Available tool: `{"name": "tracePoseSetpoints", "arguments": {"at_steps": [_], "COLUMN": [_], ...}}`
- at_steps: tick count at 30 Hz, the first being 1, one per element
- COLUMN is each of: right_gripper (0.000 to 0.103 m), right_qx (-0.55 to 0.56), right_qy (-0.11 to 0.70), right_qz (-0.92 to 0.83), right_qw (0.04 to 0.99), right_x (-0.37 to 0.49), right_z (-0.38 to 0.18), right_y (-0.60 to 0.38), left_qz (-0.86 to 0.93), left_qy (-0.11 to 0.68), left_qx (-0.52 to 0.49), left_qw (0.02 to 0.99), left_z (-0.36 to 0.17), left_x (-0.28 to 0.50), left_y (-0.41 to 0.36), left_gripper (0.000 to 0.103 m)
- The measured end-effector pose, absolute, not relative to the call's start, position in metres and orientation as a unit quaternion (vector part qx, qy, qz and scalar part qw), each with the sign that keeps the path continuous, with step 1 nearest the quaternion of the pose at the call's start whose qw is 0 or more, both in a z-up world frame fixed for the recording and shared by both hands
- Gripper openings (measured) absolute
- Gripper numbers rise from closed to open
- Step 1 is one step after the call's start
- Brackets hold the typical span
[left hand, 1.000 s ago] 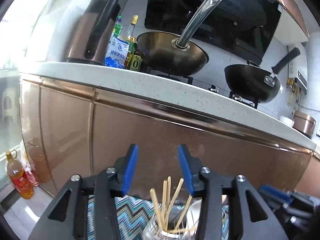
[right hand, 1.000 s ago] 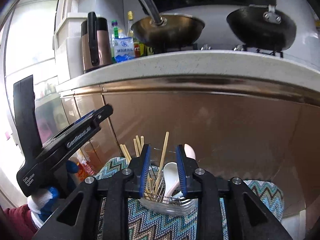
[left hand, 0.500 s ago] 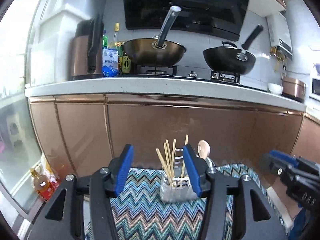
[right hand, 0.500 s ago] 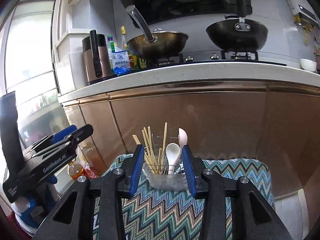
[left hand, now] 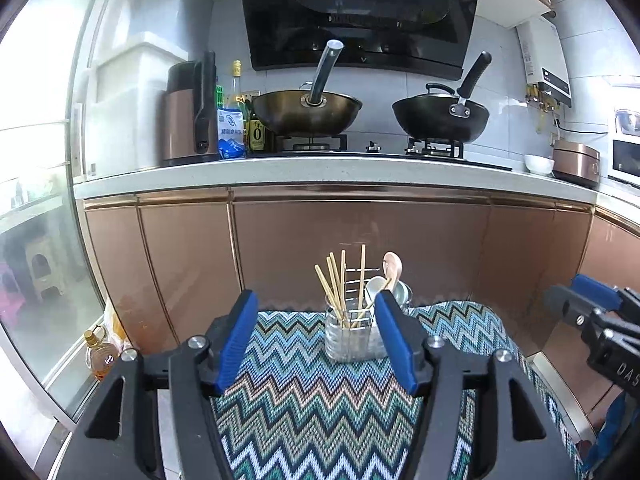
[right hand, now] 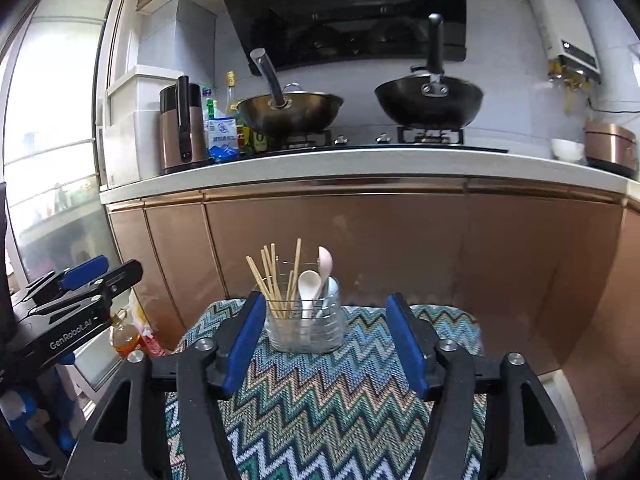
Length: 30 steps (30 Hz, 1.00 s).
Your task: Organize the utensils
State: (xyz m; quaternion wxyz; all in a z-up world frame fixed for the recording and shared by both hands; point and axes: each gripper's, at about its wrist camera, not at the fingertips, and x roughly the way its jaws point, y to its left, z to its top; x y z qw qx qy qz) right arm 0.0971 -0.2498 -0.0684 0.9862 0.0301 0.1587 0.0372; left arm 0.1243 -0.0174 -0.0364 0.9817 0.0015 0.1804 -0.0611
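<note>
A clear glass utensil holder stands at the far end of a zigzag-patterned cloth. In it stand several wooden chopsticks, a white spoon and a pink spoon. My left gripper hangs over the cloth, short of the holder, jaws opening, nothing between them. My right gripper is likewise back from the holder, jaws opening and empty. Each gripper shows at the edge of the other's view.
Behind the cloth runs a copper-fronted cabinet under a white counter. On it sit two woks, a kettle, bottles and a rice cooker. An oil bottle stands on the floor at the left.
Both grippers have drawn back from the utensil holder, which now looks smaller and farther off. Both pairs of jaws have widened. The utensils stay in the holder.
</note>
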Motion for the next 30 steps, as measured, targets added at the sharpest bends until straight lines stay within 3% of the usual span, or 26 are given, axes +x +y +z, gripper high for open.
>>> {"name": "tracePoseSetpoints", "arguments": {"at_steps": [14, 30], "right_gripper": [0.097, 0.101], "right_qx": [0.016, -0.02], "right_qy": [0.095, 0.056], "right_qz": [-0.031, -0.114], "right_qw": [0.995, 0.992], "right_x": [0.036, 0.002], "right_z": [-0.053, -0.044], "right_y": [-0.252, -0.253], "left_qz": [-0.026, 0.066], "left_qy": [0.15, 0.12], "left_qx": [-0.008, 0.013], "left_qw": [0.988, 0.991], "left_z": [-0.025, -0.027], "left_x": [0.074, 0.061], "left_y": [0.007, 0.021], "left_gripper": [0.059, 0.073]}}
